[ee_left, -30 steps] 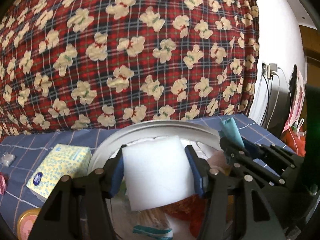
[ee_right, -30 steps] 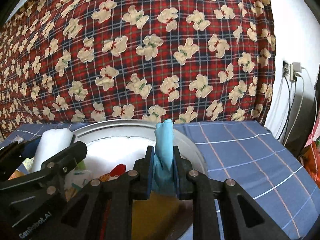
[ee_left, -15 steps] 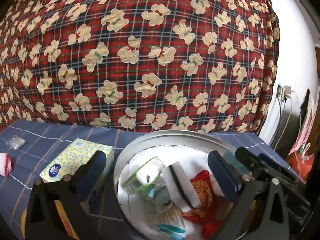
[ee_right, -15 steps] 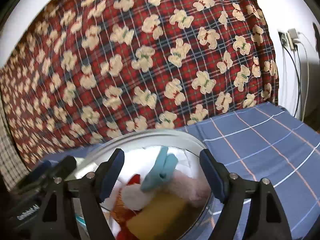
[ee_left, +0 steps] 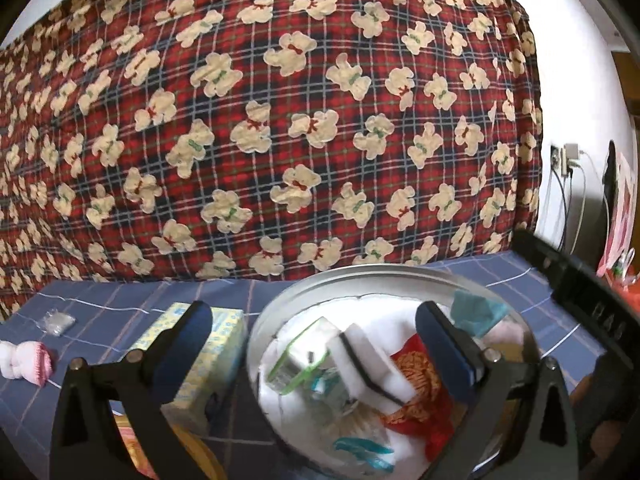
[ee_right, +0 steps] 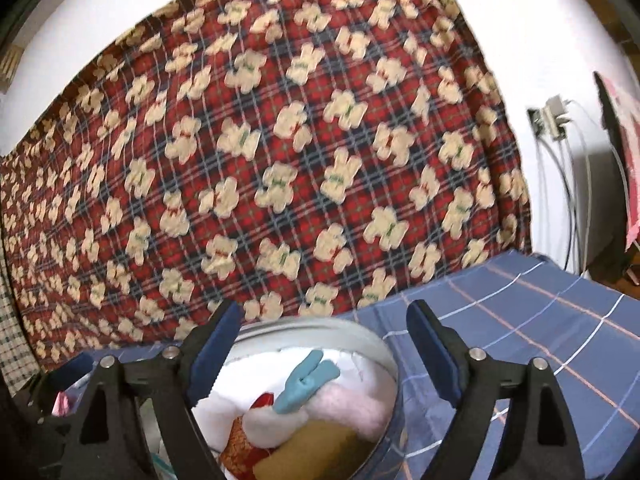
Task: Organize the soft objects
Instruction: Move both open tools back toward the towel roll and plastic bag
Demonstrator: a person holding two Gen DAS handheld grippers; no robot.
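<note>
The left gripper (ee_left: 316, 344) stands spread wide with nothing between its pads. The right gripper (ee_right: 324, 348) is opening its jaws, also empty. Below them, the round metal tub (ee_left: 360, 276) on the blue checked cloth (ee_right: 520, 320) holds the white sponge (ee_left: 372, 364), the blue cloth piece (ee_right: 306, 380) and other soft things. A tissue box (ee_left: 212, 344) sits just beside the tub.

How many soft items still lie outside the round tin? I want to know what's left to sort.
2 in view: a pink-and-white plush at the cloth's left edge and a yellow tissue pack beside the tin. Others may be hidden behind the grippers.
</note>
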